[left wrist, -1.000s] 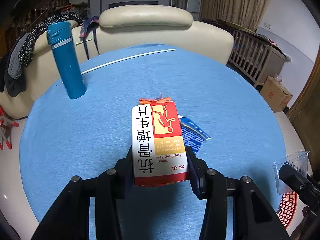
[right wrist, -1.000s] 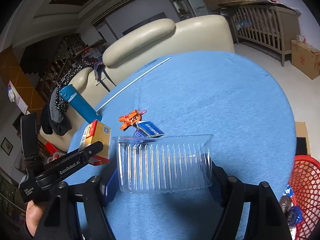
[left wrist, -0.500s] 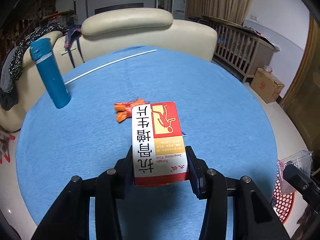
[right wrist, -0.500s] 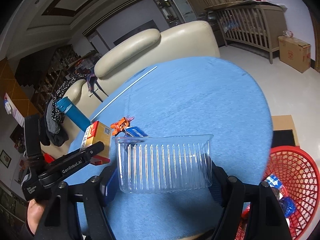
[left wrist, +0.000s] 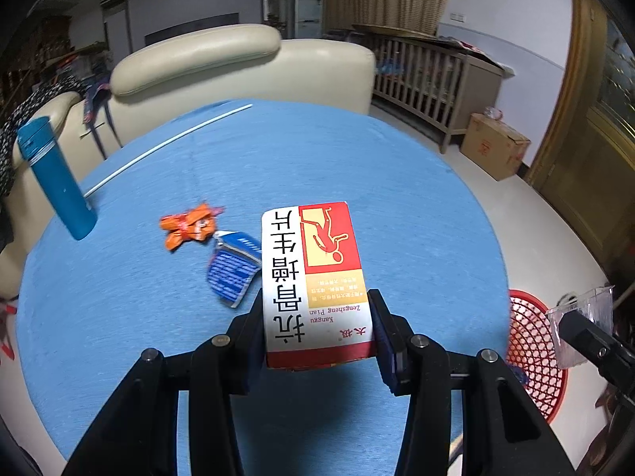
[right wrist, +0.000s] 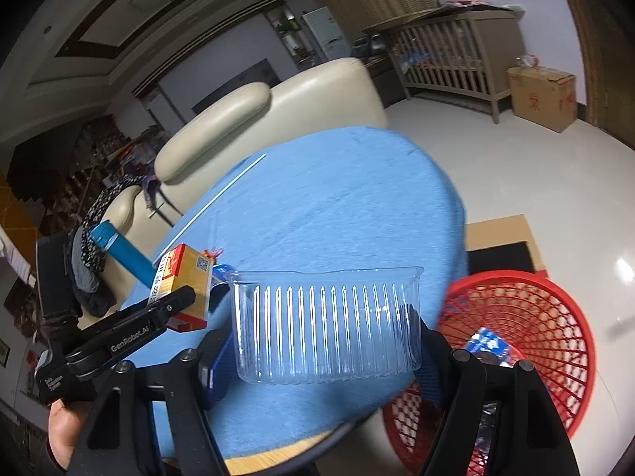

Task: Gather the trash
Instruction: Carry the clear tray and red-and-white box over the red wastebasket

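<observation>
Left wrist: red-white-yellow carton (left wrist: 315, 281)

Both grippers matte black plastic, angular linkage arms w/ round silver screw heads at the joints. Left gripper (left wrist: 317, 329): dark blue pads on the inner faces of its jaws. Right gripper (right wrist: 323, 341): same build, blue pads too. In the right wrist view, white lettering "GenRobot.AI" along the left gripper's arm, more small white text lower down, too small to read.
</observation>
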### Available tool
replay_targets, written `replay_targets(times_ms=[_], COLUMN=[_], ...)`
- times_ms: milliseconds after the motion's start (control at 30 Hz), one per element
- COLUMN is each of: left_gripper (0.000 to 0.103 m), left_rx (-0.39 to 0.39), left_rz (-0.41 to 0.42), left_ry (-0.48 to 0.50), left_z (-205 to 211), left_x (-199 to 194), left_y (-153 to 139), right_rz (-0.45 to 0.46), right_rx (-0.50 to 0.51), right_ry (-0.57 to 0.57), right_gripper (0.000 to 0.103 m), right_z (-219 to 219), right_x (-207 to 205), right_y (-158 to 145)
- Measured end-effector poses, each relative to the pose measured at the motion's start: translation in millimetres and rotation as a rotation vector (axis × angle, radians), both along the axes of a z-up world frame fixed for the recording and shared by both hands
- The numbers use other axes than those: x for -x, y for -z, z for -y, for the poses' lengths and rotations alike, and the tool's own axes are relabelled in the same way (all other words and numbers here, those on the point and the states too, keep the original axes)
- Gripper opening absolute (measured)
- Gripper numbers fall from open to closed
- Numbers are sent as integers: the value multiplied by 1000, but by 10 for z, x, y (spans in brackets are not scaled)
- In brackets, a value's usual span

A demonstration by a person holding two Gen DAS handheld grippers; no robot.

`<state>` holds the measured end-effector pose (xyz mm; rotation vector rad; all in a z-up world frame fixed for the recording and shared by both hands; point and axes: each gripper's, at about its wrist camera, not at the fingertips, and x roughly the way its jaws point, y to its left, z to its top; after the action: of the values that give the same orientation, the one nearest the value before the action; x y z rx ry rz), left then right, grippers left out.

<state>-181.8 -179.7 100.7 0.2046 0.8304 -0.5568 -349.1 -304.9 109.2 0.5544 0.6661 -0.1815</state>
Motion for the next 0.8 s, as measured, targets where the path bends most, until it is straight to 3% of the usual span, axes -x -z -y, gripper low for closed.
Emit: replay_targets(times_ms=[800], left_gripper=[49], left_rx=[-26], left_rz=[33], left_ry=[196], left_z=[609], left_x=[521], left_y=[-39], right_rz=[-32], right_rx=[23], right_ry=[203], right_gripper=[77], right_z=[647], right_x=[809], right_y=[77])
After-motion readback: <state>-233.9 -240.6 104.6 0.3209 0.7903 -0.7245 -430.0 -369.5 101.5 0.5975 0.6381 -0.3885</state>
